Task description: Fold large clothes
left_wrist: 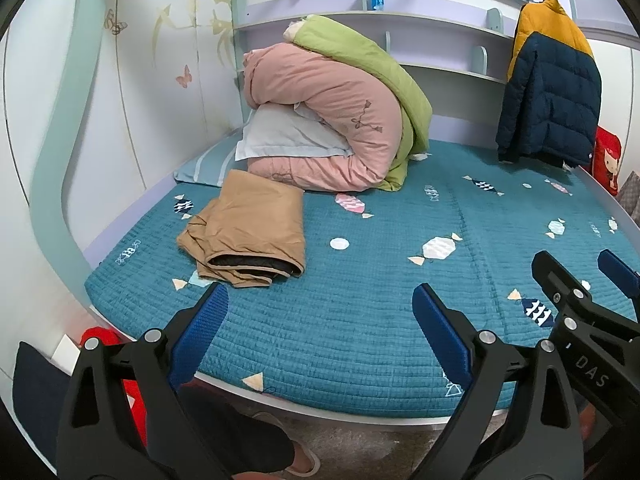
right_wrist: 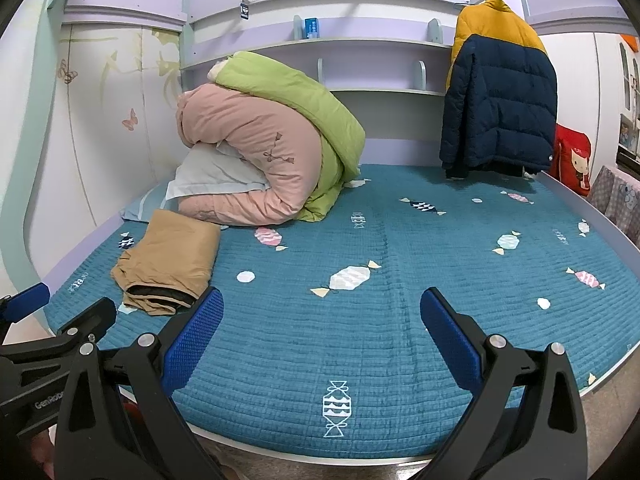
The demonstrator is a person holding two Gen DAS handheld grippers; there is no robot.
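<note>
A tan garment (left_wrist: 248,232) (right_wrist: 172,264) lies folded on the left side of the teal quilted bed cover (left_wrist: 360,320) (right_wrist: 360,340), its dark lining showing at the near edge. A navy-and-yellow puffer jacket (left_wrist: 548,92) (right_wrist: 500,100) hangs from a rail at the bed's far right corner. My left gripper (left_wrist: 320,308) is open above the bed's near edge with nothing between its blue pads, just right of the tan garment. My right gripper (right_wrist: 324,312) is open and empty too, alongside the left one over the near edge. Each shows in the other's view: right gripper (left_wrist: 576,260), left gripper (right_wrist: 74,300).
A rolled pink and green duvet (left_wrist: 340,120) (right_wrist: 272,140) rests on a pale pillow (left_wrist: 280,136) at the back left. Lilac shelves (right_wrist: 360,46) run along the far wall. A red cushion (right_wrist: 572,160) stands at the right. A slippered foot (left_wrist: 296,460) is on the floor below.
</note>
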